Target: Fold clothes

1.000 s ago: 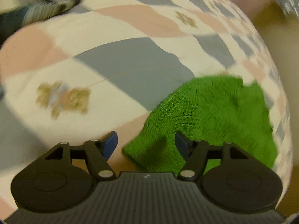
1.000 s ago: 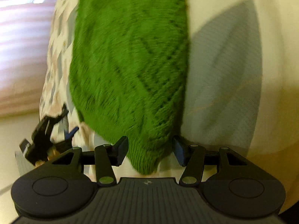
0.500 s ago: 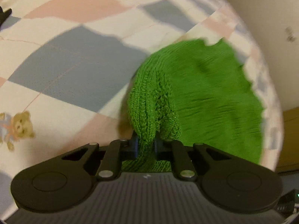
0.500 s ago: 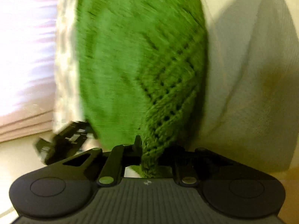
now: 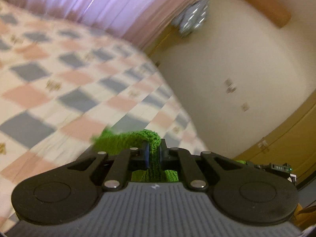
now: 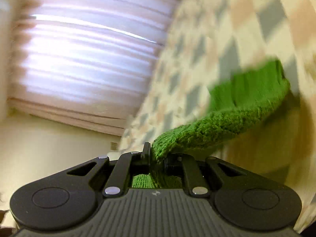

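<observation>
Both claws closed on green knit (image 5: 153,146), lifted it off checked bedspread (image 5: 59,83)

We see the R gripper (image 6: 157,156) clamped on a bunched edge of the green knit garment (image 6: 233,116), w/ fabric pinched between both pads. The knit stretches up to the right, lifted over the checked bedspread (image 6: 246,15) in grey, pink & cream. Left: blurred pale curtains (image 6: 88,59), cream wall (image 6: 59,138) beneath.

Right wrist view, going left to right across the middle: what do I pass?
Curtain → checked bedspread → green knit, which runs down into the shut right claw.
</observation>
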A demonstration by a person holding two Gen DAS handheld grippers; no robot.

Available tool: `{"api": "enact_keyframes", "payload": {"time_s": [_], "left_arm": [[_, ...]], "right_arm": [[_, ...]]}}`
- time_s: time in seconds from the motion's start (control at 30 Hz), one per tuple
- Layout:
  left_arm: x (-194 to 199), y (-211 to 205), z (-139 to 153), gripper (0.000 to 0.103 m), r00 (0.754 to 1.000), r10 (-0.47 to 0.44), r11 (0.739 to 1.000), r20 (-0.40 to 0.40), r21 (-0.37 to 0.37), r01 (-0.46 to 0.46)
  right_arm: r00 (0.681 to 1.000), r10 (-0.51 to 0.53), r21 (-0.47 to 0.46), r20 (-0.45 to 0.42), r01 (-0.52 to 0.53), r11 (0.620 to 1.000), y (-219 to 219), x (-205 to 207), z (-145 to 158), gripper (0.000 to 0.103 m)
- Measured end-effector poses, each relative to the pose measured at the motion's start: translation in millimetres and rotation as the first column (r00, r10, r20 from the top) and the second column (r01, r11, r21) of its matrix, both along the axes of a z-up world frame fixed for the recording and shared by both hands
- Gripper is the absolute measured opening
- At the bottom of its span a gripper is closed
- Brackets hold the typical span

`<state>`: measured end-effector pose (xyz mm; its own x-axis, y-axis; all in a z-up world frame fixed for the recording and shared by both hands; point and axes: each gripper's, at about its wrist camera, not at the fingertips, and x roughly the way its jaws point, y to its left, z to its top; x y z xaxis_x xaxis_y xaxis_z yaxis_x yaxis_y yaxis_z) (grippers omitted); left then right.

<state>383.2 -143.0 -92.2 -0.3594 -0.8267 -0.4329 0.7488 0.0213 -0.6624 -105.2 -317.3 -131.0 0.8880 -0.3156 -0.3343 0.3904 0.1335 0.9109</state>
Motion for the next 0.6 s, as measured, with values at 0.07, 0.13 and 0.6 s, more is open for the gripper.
{"api": "enact_keyframes", "payload": {"time_s": [0.07,0.13,0.6], "left_arm": [[-6,3,30,0.006,0.999,0.036,0.996,-0.003,-0.076,-0.037],[-9,-1,56,0.006,0.996,0.09,0.986,0.008,-0.138,-0.088],[-63,-8,167,0.006,0.857,0.496,0.839,0.138,-0.331,-0.432]], "right_arm": [[0.999,0.045,-0.099,0.004,-0.045,0.994,-12,-4,39,0.012],[0.996,0.089,-0.18,0.019,-0.085,0.98,-36,-7,73,0.012],[0.926,0.333,-0.293,0.181,-0.272,0.917,-190,56,151,0.012]]}}
